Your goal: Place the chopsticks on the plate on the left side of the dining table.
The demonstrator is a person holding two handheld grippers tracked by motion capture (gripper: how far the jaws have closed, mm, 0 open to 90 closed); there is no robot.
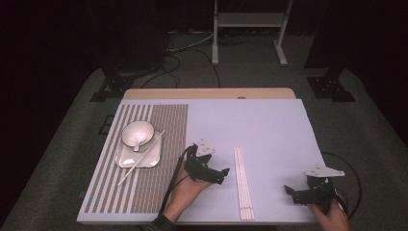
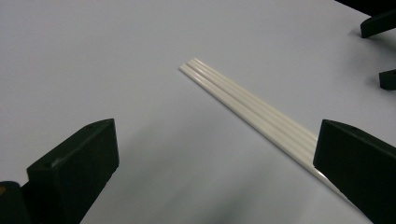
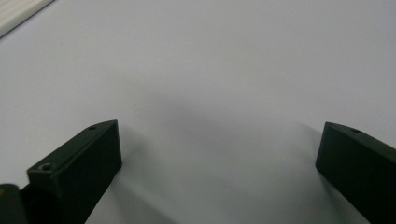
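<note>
Left gripper [image 1: 226, 171]: jaws wide, angled toward the chopsticks [image 1: 243, 183] to straddle them.
Right gripper [image 1: 287, 190]: jaws wide, idle.

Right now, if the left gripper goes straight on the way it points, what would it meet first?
Most likely the white chopsticks. The left gripper, jaws open, points across bare tablecloth towards them, and the bundle already runs under its right-hand jaw. Its height above them is unclear.

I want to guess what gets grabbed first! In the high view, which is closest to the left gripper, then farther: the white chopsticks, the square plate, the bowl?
From the left gripper:
1. White chopsticks, just to its right.
2. Square plate, left on the striped mat.
3. Bowl, resting on the plate's far corner.
</note>
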